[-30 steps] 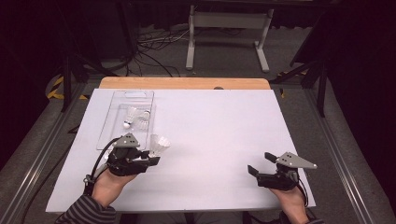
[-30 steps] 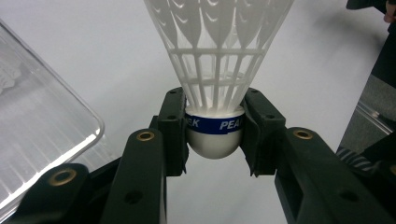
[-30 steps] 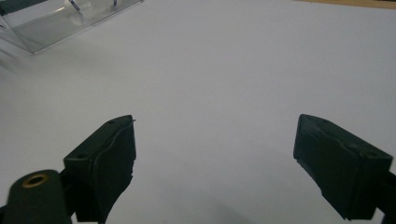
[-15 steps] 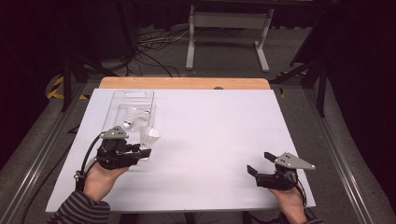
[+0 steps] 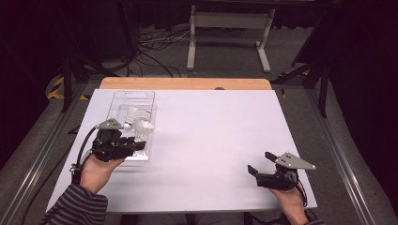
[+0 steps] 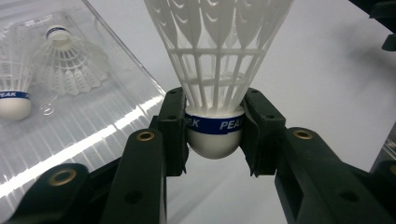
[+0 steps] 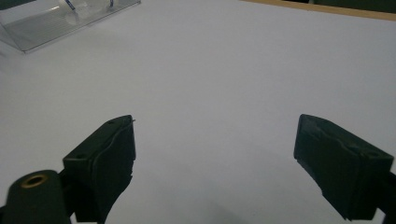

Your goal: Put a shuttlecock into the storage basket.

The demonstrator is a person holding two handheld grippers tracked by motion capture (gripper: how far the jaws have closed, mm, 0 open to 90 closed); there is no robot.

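We had the left gripper (image 6: pixel 214 135) clamped on a shuttlecock (image 6: pixel 215 70) at the tray (image 5: pixel 123 99), left of frame, seemingly mid-placement; next came release, our right gripper (image 7: pixel 215 163) idle, open.

High view overhead, far; tongs views close, all share tray (image 5: pixel 123 101).

From my seat this reads as a lab or recording studio, not a home. I see a wooden table (image 5: pixel 187 83) covered by a plain white sheet (image 5: pixel 211 140), set against black, unlit surroundings. Behind it, loose black cables (image 5: pixel 155 44) lie tangled on a grey carpeted floor (image 5: pixel 291 56) beside a white metal stand (image 5: pixel 230 28) with splayed feet. Yellow-and-black hazard tape (image 5: pixel 56 89) marks the floor at the left, and grey metal rails (image 5: pixel 345 159) run along both sides of the table.
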